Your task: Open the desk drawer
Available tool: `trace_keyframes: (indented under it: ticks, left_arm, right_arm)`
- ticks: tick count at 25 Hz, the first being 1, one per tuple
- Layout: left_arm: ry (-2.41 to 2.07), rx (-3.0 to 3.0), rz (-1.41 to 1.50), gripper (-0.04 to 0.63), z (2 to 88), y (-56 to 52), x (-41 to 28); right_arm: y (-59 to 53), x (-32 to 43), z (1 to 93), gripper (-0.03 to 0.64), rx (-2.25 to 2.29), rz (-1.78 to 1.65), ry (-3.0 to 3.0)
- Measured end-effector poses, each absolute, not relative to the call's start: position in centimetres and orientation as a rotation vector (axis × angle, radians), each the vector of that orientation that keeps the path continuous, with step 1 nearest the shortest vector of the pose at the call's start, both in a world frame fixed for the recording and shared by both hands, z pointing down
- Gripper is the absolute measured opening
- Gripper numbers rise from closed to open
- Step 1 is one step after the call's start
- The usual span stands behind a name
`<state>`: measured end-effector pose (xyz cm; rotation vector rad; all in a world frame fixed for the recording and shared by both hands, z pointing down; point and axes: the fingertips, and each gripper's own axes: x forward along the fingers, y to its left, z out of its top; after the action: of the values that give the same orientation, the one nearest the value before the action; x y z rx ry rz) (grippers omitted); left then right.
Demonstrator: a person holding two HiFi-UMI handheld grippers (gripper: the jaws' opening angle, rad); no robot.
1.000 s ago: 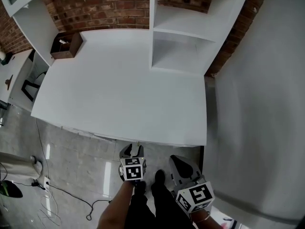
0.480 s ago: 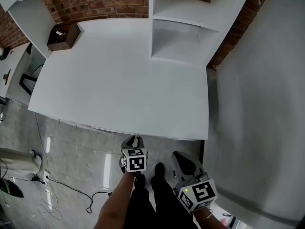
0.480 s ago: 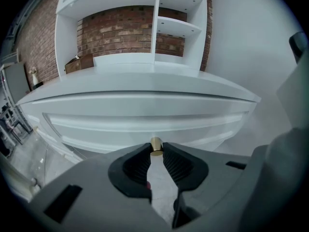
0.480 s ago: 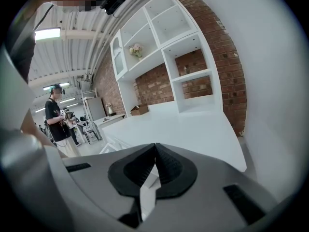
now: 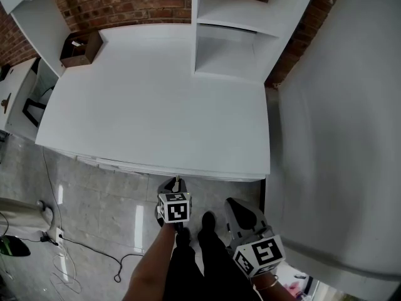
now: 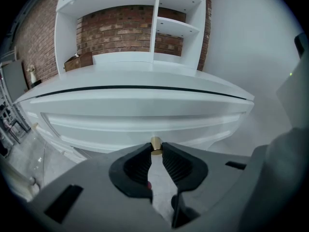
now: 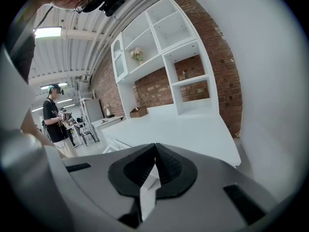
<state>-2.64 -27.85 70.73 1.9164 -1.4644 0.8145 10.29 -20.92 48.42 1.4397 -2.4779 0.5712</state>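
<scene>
The white desk (image 5: 156,99) has a shallow drawer (image 6: 145,124) under its front edge, with a small brass knob (image 6: 156,145). My left gripper (image 6: 156,149) points at the drawer front. Its jaws are closing, the knob sits between the tips and both pads touch it. From the head view, the left gripper (image 5: 176,184) is right at the desk's front edge. My right gripper (image 5: 241,213) hangs lower and to the right, off the desk. In its own view the right gripper (image 7: 155,148) is shut with nothing between the pads.
A brown box (image 5: 78,47) sits at the desk's back left. A white shelf unit (image 5: 232,36) stands on the back right against brick. A white wall (image 5: 338,137) bounds the right side. Cables (image 5: 81,256) lie on the floor. A person (image 7: 53,120) stands far left.
The left gripper's jaws have narrowed from wide open onto the knob at the desk's front edge. The right gripper has barely shifted.
</scene>
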Motion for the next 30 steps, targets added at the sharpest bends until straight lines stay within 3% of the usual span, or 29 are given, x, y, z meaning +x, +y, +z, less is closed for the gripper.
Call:
trace_keyframes:
  ticks: [30]
  left_arm:
    - [-1.333,1.953,0.9,0.08,70.4,-13.7,-4.1]
  right_arm:
    - [-13.4,6.4,45.8,0.005,1.557,0.523,-2.476]
